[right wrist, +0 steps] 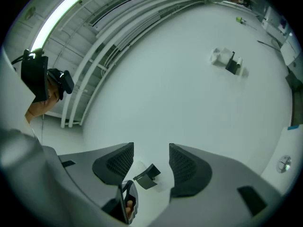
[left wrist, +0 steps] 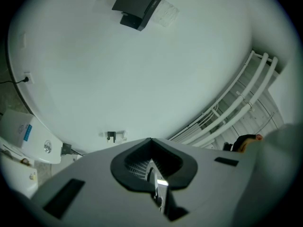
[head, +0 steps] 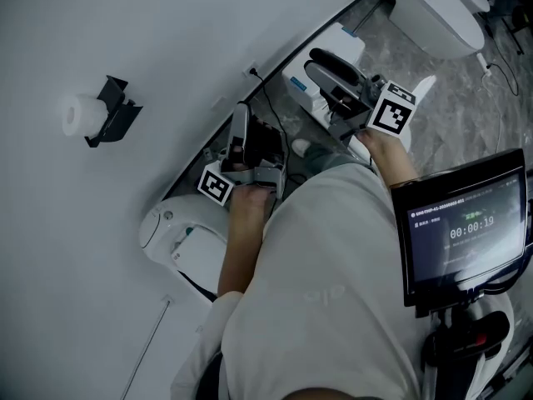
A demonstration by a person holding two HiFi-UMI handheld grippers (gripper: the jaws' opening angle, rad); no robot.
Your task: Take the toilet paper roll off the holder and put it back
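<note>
The white toilet paper roll [head: 79,113] sits on a black holder [head: 114,111] fixed to the white wall, at the left of the head view. Both grippers are held well away from it, near the person's body. My left gripper [head: 241,132] is shut with nothing in it, its pads pressed together [left wrist: 150,143]. The holder [left wrist: 137,4] and roll [left wrist: 165,14] show far off at the top of the left gripper view. My right gripper [head: 321,61] is open and empty [right wrist: 151,155]. The distant holder [right wrist: 146,176] appears in the gap between its jaws.
A white toilet [head: 437,11] stands at the top right and a white floor unit [head: 179,236] lies below the left gripper. A screen on a stand [head: 466,232] is at the right. A small wall fixture [right wrist: 228,61] and ceiling pipes [left wrist: 236,98] are also visible.
</note>
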